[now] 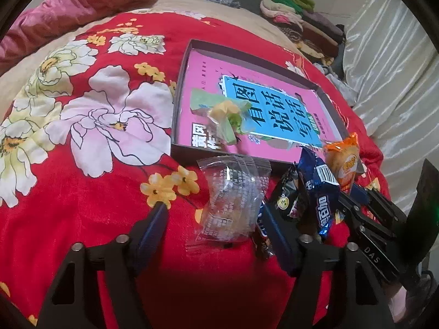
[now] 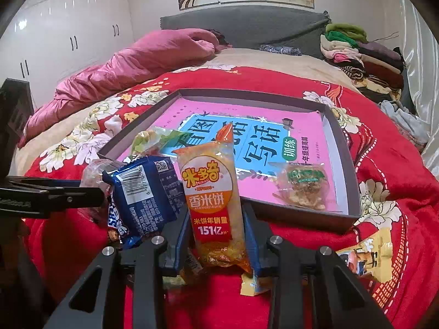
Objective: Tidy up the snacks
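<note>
Right claw [image 2: 216,235] squeezed tight on orange rice cracker pack [image 2: 215,205], held up near tray [image 2: 340,148]. Left claw [image 1: 216,230] spread wide around clear snack bag [image 1: 233,197] on red blanket [image 1: 82,219].

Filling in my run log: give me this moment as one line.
right gripper: shut on orange rice-cracker packet | left gripper: open around clear packet | tray: two snacks inside
</note>
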Motion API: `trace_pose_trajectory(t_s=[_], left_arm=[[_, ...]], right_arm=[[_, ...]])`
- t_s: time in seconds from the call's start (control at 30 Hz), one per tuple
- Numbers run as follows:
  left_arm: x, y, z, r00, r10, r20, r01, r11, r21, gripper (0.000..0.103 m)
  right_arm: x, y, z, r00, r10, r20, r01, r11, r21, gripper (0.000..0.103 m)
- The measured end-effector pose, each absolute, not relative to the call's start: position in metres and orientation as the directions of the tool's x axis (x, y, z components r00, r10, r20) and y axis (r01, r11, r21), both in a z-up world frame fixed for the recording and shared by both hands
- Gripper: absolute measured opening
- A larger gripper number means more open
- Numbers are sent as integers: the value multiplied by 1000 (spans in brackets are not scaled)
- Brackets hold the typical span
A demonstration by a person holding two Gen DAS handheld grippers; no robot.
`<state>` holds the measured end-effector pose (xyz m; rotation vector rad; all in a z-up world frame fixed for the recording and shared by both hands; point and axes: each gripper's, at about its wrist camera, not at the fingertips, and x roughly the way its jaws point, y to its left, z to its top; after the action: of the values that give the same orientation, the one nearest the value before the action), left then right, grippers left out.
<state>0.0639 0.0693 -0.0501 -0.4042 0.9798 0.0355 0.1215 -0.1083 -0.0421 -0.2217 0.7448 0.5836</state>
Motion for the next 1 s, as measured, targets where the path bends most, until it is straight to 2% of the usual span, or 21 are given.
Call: trace_pose_trajectory(t_s=[0.3,0.37,1.0], left_arm=[[65,75,-54,556,-160,-815,-218,919,-329,51],[65,75,-55,554,-169,-815,-216,916,-337,41],[60,82,-34,606,-168,-777,-204,912,-356,41]], right_arm=[[118,-108,-35,580,458,-674,-591,806,39,35],[118,-108,-35,578,460,-674,-589,807,45,35],[115,-111,-19,594,501,-629,-597,799,73,35]])
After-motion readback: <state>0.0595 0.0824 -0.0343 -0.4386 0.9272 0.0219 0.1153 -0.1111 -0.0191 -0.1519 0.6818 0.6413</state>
